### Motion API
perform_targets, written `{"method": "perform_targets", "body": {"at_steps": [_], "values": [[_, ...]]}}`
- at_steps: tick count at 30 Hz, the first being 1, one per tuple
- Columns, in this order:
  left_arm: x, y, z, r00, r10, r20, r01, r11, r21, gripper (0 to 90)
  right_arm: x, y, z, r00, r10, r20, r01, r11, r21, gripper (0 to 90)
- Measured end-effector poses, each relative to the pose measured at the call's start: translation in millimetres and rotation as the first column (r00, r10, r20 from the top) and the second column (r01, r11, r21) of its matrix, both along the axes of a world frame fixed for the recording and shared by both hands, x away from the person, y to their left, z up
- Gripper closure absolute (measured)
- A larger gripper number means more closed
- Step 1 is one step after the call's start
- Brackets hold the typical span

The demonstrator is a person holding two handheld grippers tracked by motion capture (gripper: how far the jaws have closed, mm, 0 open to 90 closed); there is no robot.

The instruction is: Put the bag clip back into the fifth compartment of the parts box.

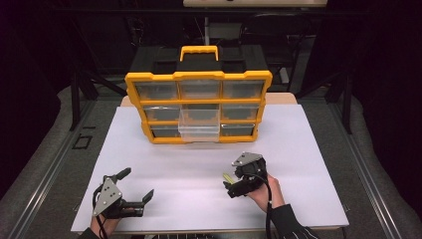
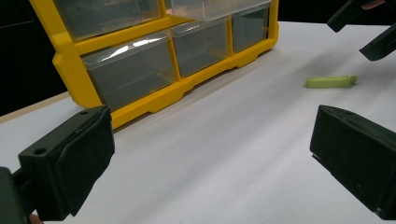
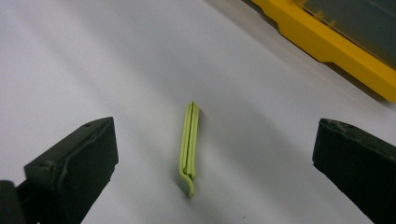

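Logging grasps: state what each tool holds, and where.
Nothing: the right tool is open around the green clip, untouched; the left tool is open.

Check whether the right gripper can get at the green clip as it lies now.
Probably yes. The right gripper is open, its jaws standing to either side of the green clip, which lies flat on the white table. Nothing sits between them; the yellow organizer is well off to the side.
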State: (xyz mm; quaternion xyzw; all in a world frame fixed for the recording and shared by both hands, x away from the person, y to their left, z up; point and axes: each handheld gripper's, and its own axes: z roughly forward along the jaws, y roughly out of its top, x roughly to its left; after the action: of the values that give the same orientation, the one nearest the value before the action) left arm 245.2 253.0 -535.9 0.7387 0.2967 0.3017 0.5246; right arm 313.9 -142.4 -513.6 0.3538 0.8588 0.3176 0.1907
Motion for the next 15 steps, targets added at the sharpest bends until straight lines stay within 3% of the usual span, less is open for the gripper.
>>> {"method": "perform_targets", "body": {"at_steps": [12, 15], "values": [[0.1, 0.4, 0.0, 1.0000, 0.002, 0.000, -0.002, 1.0000, 0.002, 0.1, 9.8, 12.4, 0.5, 0.9971, -0.011, -0.075, 0.005, 0.997, -0.083, 4.2], [-0.1, 0.1, 0.0, 1.0000, 0.002, -0.002, -0.002, 1.0000, 0.003, 0.1, 12.0, 16.8, 0.4, 0.9959, -0.020, -0.089, 0.010, 0.994, -0.111, 11.4]]}}
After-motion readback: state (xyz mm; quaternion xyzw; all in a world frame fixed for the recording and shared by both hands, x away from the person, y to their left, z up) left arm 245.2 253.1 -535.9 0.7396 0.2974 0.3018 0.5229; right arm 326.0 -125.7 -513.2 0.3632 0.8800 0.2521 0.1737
